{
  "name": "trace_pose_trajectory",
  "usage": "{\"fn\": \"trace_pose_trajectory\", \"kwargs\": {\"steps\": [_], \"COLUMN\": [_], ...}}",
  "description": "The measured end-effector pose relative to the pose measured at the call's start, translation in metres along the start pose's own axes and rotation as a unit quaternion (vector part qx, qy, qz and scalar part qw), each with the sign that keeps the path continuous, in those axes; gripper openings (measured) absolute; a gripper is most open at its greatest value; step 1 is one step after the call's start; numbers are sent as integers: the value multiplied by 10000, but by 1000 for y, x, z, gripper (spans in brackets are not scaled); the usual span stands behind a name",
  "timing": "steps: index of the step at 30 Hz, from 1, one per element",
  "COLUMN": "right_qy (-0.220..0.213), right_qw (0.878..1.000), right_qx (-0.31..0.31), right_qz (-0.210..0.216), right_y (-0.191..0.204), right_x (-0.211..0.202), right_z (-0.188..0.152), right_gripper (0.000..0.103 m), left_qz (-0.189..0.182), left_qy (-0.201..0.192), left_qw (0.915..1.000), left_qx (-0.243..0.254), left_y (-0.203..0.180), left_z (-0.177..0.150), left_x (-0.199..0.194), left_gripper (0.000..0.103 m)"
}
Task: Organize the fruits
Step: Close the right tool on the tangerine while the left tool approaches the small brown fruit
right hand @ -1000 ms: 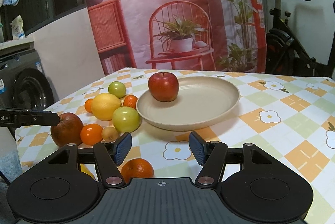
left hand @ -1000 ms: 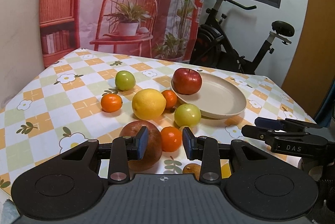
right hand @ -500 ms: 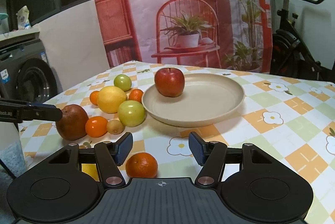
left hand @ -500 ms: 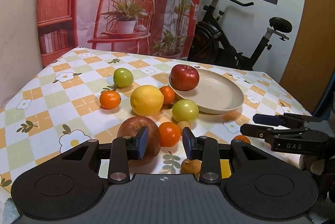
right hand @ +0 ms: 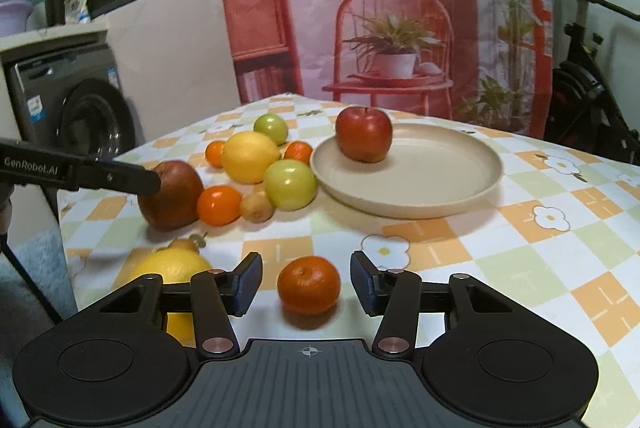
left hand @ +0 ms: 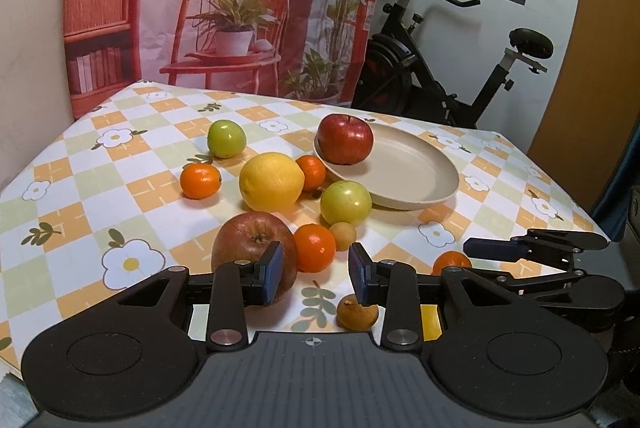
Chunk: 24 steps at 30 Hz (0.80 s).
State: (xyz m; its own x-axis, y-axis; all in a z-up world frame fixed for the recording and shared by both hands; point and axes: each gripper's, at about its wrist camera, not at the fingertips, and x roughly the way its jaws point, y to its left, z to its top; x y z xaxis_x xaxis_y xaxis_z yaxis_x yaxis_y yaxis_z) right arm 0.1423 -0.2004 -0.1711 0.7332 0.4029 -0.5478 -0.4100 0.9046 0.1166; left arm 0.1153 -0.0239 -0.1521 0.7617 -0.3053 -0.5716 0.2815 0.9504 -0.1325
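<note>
A tangerine (right hand: 309, 284) lies on the checked tablecloth between the fingers of my right gripper (right hand: 306, 284). Its jaws are closing, and a gap still shows on each side of the fruit. A red apple (right hand: 363, 134) sits on the left side of the beige plate (right hand: 440, 196). My left gripper (left hand: 316, 278) hovers over the cloth with a narrow gap and nothing in it. Just beyond its tips lie a brown-red apple (left hand: 248, 240) and another tangerine (left hand: 315, 247). Farther off are a lemon (left hand: 271, 181) and a green apple (left hand: 346, 202).
More fruit is scattered left of the plate: a second green apple (left hand: 226, 138), tangerines (left hand: 200, 181), and a small brown fruit (left hand: 342, 230). A yellow fruit (right hand: 172, 268) lies by the near table edge. An exercise bike (left hand: 420, 68) and a washing machine (right hand: 80, 100) stand beyond the table.
The right gripper's jaws have narrowed, and the tangerine now sits centred between them instead of off to the left. The left gripper has stayed put.
</note>
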Motion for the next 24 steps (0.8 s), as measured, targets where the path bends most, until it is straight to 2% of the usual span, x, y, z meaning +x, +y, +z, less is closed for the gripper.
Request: {"fn": "trace_pose_trajectory", "kwargs": {"steps": [5,15,24], "right_qy": [100,261,264], "right_qw": [9999,9995,9993], "right_qx": [85,127,206], "right_qz": [46,91,150], "right_y": [-3,-7,-10], "right_x": [2,7,6], "right_z": [0,0,0], "right_gripper": [42,34,33], "left_qz": [-83,-261,-396], "left_qy": [48,295,559], "left_qw": [10000,9992,9973], "left_qx": [5,-45,-253], "left_y": [0,1,7], "left_z": [-1,-6,-11], "left_x": [1,8,18], "left_gripper": [38,38,38]}}
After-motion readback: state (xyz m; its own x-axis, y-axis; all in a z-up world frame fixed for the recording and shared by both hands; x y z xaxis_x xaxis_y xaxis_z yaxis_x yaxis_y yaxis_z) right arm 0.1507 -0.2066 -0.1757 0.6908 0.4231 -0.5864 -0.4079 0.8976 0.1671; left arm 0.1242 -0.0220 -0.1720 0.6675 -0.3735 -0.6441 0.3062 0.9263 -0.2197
